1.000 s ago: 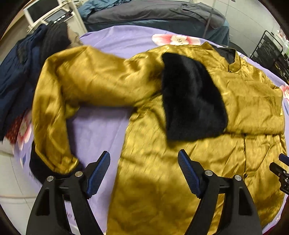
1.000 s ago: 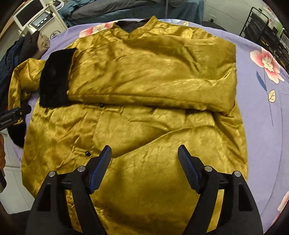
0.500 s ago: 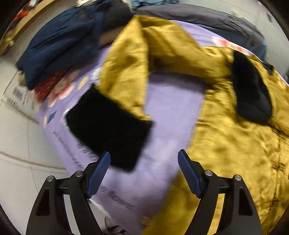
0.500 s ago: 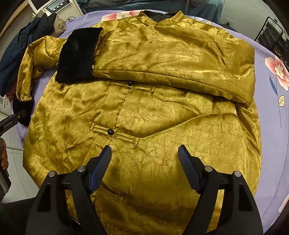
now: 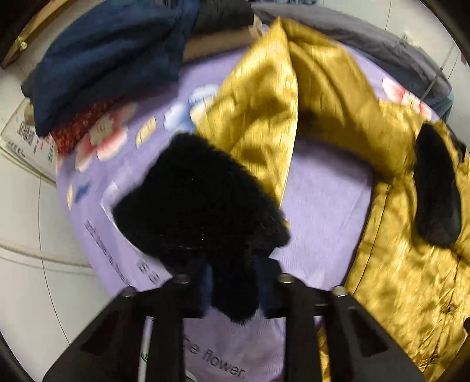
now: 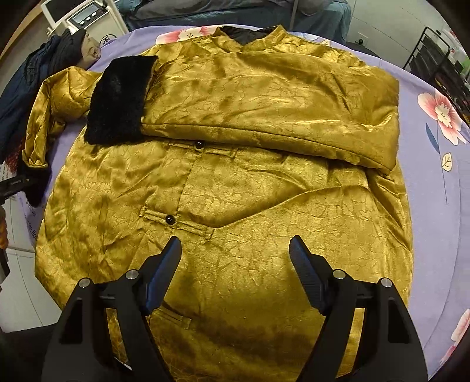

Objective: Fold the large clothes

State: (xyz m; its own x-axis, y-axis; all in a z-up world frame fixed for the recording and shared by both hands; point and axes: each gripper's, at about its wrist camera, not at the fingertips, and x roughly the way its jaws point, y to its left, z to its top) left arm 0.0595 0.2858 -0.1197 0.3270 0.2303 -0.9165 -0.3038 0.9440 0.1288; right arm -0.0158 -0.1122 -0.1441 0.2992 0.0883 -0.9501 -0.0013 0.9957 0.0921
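Observation:
A gold satin jacket [image 6: 249,205] lies front-up on a purple flowered sheet [image 6: 434,205]. One sleeve [image 6: 279,111] is folded across the chest, its black fur cuff [image 6: 117,100] at the left. The other sleeve [image 5: 264,102] stretches out toward the table's edge and ends in a second black fur cuff [image 5: 199,199]. My left gripper [image 5: 235,282] is closing its jaws on this cuff, with fur bunched between the pads. My right gripper [image 6: 235,258] hovers open above the jacket's lower front with nothing in it. The left gripper's body [image 6: 14,185] shows at the far left of the right wrist view.
A pile of navy clothing [image 5: 102,58] lies beyond the outstretched sleeve. Grey bedding [image 5: 382,41] runs along the back. A black wire rack [image 6: 440,58] stands at the back right, a white device [image 6: 85,14] at the back left. Tiled floor [image 5: 23,235] drops off left.
My left gripper swung left from over the jacket body to the outstretched sleeve's end, and its jaws came together around the fur cuff. The right gripper stayed open over the hem.

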